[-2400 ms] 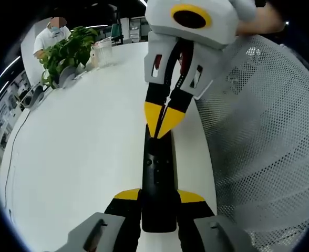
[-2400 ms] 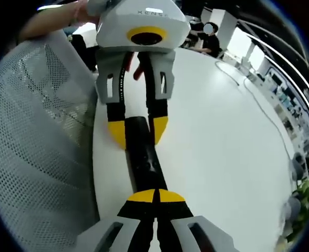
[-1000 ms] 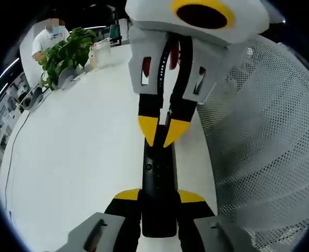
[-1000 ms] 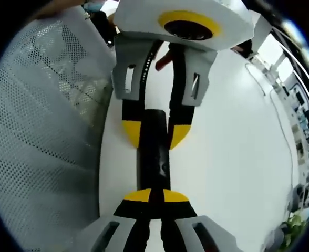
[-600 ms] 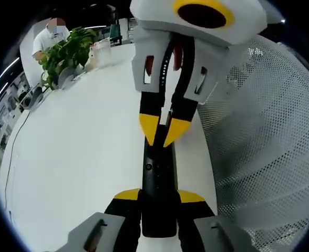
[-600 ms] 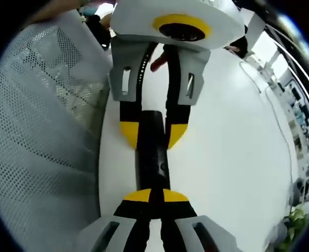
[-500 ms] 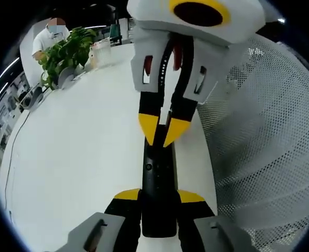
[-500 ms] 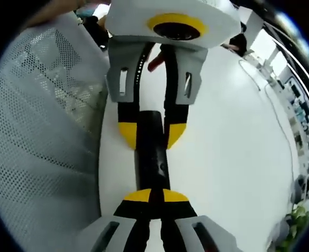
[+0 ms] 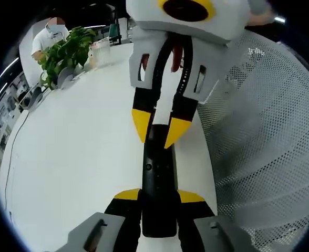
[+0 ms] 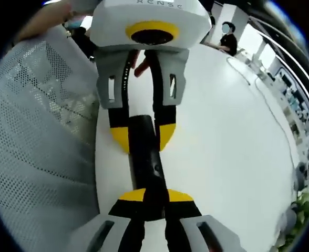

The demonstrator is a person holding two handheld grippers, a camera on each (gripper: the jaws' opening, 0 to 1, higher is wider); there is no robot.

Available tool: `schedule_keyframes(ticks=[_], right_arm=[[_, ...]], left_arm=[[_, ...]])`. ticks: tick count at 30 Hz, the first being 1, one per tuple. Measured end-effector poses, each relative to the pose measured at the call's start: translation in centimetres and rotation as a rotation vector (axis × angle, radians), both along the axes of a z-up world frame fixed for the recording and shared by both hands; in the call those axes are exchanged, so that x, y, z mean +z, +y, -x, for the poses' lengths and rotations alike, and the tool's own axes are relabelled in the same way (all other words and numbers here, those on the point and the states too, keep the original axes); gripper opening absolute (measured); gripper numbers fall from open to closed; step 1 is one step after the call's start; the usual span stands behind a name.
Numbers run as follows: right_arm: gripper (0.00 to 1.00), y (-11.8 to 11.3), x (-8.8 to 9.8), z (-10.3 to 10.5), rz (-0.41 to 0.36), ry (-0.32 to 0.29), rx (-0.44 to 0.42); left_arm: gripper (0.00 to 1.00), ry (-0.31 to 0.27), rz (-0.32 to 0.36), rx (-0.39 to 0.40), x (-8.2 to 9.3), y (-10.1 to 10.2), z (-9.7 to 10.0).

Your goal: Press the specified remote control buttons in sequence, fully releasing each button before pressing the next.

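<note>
One black remote control (image 9: 158, 178) lies lengthwise on white table (image 9: 81, 152), near table edge; white mesh chair back (image 9: 265, 142) just beside that edge; left gripper (image 9: 158, 202) pinches near end of remote between yellow-tipped jaws; right gripper (image 9: 155, 128) faces it above far end of remote, jaws slightly spread, tips either side of remote; contact cannot tell; one potted plant (image 9: 65, 52) and clear container (image 9: 103, 50) at far table end, seated person (image 9: 47, 34) behind; cable (image 9: 15, 131) along left; two grippers, one remote.
</note>
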State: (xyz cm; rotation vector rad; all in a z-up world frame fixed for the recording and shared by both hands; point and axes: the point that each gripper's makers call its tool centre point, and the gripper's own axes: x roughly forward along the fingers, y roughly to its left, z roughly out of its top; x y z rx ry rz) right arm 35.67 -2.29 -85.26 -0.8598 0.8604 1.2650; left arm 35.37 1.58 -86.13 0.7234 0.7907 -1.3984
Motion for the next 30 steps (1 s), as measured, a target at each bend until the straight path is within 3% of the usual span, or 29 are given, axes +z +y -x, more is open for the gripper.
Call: schedule_keyframes(ticks=[8,13,17,19,30], right_arm=[[0.06,0.07,0.00,0.05,0.000,0.002,0.024],[0.06,0.22,-0.15,0.18,0.041,-0.032,0.102],[0.06,0.28,-0.22,0.12,0.073,-0.033,0.101],[0.06,0.16,-0.22,0.05,0.046,-0.002,0.046],[0.06,0.14,-0.24,0.03,0.063,0.011,0.102]], left_arm=[[0.25,0.002,-0.002,-0.003,-0.01,0.00,0.00],[0.25,0.004,0.001,-0.004,-0.02,0.02,0.00],[0.25,0.007,-0.005,-0.012,-0.03,0.02,0.01],[0.25,0.007,-0.007,-0.014,-0.03,0.02,0.01],[0.25,0.019,0.017,0.000,-0.02,0.04,-0.06]])
